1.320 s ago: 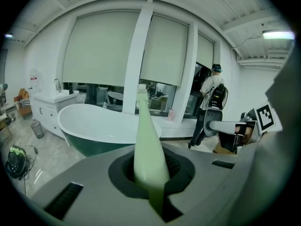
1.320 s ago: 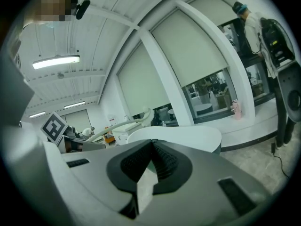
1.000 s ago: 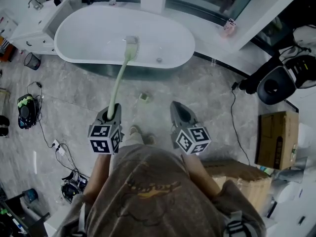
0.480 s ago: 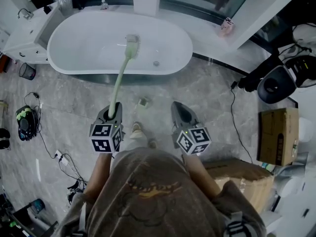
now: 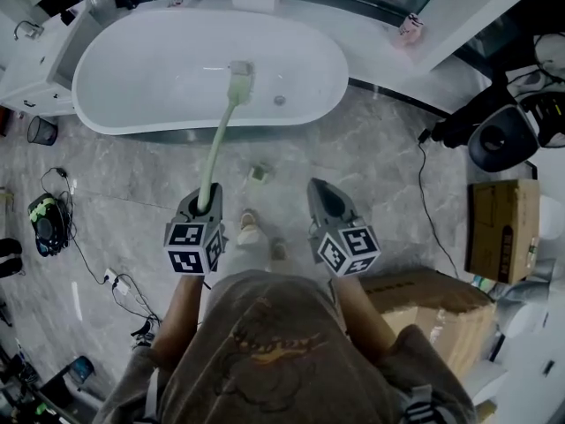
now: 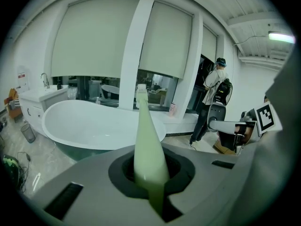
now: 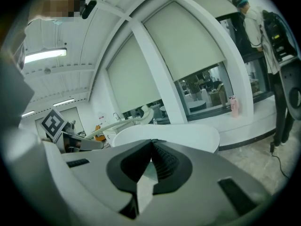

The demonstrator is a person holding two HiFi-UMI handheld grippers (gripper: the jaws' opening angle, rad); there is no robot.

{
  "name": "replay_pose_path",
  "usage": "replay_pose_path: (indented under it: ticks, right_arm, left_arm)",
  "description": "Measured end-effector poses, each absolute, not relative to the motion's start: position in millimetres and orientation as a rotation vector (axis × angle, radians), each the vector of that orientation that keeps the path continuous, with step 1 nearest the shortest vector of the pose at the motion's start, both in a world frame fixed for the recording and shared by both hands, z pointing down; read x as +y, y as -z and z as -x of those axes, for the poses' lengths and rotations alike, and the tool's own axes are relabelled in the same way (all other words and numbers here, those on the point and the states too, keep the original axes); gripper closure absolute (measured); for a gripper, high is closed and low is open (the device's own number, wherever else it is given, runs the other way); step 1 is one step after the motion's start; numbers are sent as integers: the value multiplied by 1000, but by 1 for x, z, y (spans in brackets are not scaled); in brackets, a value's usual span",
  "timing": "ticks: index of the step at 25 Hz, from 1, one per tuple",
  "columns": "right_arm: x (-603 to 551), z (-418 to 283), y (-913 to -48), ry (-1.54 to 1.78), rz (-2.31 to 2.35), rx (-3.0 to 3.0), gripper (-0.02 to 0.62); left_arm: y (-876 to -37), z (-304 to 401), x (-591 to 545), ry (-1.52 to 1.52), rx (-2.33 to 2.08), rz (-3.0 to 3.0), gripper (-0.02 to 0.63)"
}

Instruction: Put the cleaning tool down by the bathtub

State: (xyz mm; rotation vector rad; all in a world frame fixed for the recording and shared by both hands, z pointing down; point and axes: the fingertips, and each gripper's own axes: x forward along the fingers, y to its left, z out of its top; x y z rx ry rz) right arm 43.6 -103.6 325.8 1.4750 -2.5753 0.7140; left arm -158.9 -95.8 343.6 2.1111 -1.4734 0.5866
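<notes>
Left gripper is clamping the cleaning tool at its handle end, head hanging ahead over bathtub; likely light, stiff, slick; right gripper closed, empty.

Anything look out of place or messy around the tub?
A small greenish object lies loose on the floor between the bathtub and the person's feet. Cables and a black device clutter the floor at left. No spill or damage visible.
</notes>
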Motion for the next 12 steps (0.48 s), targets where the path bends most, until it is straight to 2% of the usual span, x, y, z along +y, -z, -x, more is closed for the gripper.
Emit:
replay_pose_path:
  ticks: [12]
  right_arm:
    - [-116, -49, -383, -731, -1508, -2519, 595]
  left_arm:
    - [-420, 143, -106, -662, -1371, -2085, 600]
